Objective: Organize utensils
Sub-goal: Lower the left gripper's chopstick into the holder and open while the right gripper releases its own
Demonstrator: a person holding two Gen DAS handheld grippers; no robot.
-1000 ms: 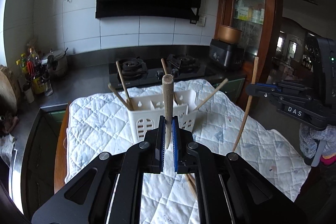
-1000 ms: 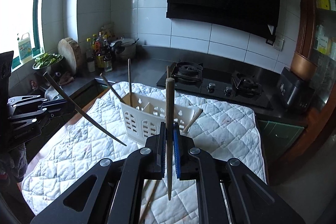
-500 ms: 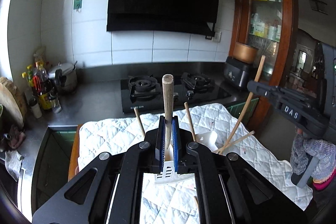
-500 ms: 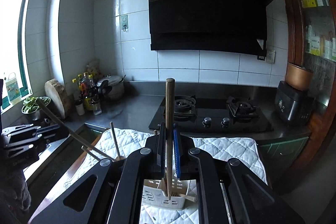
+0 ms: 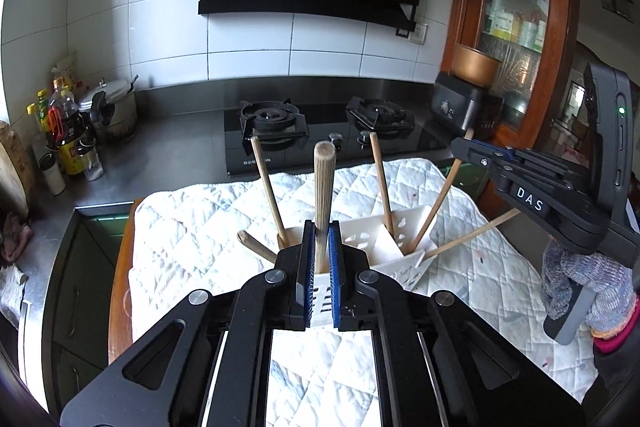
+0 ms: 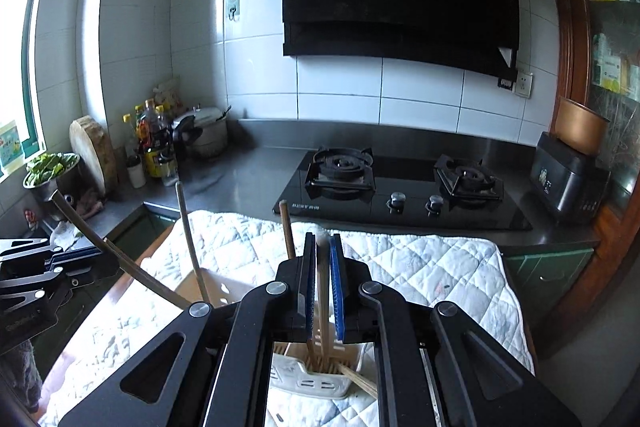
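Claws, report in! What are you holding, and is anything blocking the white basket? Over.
Left claw shut on wooden stick. Right claw shut on another stick. Both over white basket; leaning sticks crowd it.

Quilted white cloth (image 5: 192,227) soft, matt; utensil holder (image 5: 404,227) white plastic; sticks (image 5: 324,187) bare grained wood; hob (image 6: 400,203) glossy black glass; counter (image 6: 248,183) brushed steel.
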